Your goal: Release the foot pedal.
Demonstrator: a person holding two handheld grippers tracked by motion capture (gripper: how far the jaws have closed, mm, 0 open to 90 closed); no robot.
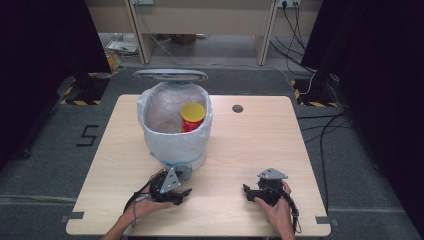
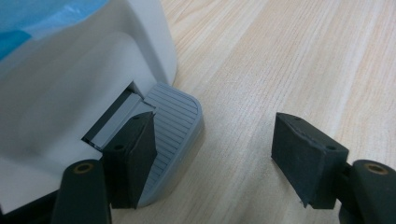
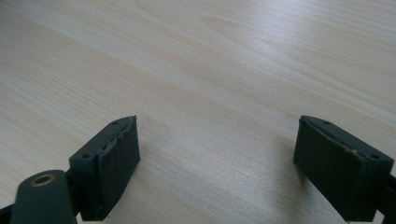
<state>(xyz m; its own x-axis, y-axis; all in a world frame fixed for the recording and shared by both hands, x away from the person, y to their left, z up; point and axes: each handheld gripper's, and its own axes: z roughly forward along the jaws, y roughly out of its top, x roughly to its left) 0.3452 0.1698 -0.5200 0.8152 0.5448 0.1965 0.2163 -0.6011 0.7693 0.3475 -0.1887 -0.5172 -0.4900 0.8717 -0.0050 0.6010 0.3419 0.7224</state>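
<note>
High view, L to R. Left gripper [image 1: 185,192], held in the person's left hand [image 1: 147,206], sits low on the table [image 1: 250,145] just in front of the white pedal bin [image 1: 175,125], near the table's L-centre. Bin lid [image 1: 170,75] is raised; a clear liner bag [image 1: 150,107] is folded over the rim, w/ a red can w/ yellow cap [image 1: 192,116] standing upright inside, toward the bin's R side. Grey foot pedal [image 1: 184,171] projects from the bin base toward the person.

Left gripper view: jaws released, spread wide, nothing clamped betw. them; one pad rests over the ribbed grey pedal [image 2: 175,121], touching or just above it (cannot tell which), the other pad stands apart over bare wood.

Further R, right gripper [image 1: 246,190] in the right hand [image 1: 277,207] lies near the table's front edge, well apart from the bin. Right gripper view: right gripper [image 3: 217,163] released, jaws apart, bare wood betw. them
</note>
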